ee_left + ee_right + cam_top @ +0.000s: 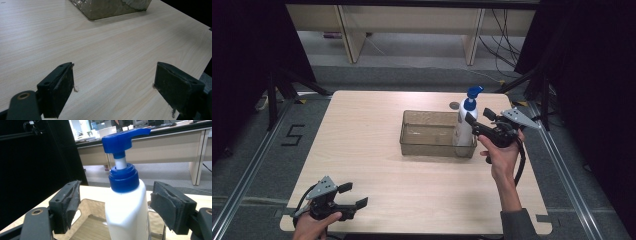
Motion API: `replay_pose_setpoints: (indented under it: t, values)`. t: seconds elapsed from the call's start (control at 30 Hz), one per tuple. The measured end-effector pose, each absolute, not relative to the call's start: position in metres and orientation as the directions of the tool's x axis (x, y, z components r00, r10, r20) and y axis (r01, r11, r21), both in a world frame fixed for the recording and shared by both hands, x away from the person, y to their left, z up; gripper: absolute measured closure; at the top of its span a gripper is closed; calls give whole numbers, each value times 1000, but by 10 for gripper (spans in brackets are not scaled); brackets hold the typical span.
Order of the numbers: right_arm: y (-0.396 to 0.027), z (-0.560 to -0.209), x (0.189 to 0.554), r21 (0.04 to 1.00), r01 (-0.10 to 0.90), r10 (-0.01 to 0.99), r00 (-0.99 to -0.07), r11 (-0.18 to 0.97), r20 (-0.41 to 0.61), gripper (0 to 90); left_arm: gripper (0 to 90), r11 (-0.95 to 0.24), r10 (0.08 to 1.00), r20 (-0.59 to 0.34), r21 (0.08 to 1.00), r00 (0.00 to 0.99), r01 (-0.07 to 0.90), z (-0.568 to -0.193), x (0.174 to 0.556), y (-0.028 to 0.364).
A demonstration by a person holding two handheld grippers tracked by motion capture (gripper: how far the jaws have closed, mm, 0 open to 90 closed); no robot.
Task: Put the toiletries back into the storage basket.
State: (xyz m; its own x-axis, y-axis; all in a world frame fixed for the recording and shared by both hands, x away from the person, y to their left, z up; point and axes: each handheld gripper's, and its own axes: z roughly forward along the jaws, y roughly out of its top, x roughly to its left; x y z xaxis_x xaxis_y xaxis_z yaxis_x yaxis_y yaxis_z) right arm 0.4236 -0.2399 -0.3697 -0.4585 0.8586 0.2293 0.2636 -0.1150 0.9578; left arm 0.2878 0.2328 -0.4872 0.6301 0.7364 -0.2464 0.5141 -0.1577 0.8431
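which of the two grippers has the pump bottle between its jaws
The right gripper: its open jaws flank the white pump bottle with blue cap in the clear plastic bin. The left gripper hovers over bare table.

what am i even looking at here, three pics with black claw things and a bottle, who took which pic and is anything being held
A person sits at a wooden table and holds a hand-operated clamp in each hand; there is no robot arm. The high view looks down from above. The other two pictures come from small cameras riding on the clamps, so the two black jaws rise from the bottom of each.

On the table stands a clear plastic bin. A white pump bottle with a blue pump head stands upright at the bin's right end, apparently inside it.

The left gripper rests near the table's front left corner, jaws open over bare wood, holding nothing. The right gripper has its jaws on either side of the bottle, with a gap showing at each pad, so nothing is gripped.
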Motion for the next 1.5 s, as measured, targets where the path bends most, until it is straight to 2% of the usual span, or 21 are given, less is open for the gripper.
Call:
replay_pose_setpoints:
  t: [0.67, 1.5]
  values:
    - [-231, -369, 418, 959, 268, 850, -480, -94, 218, 229, 156, -166, 735, -240, 843, 634, 512, -487, 288, 234]
    - [-227, -374, 403, 955, 289, 866, -458, -69, 201, 220, 156, -149, 739, -249, 846, 626, 512, -487, 288, 235]
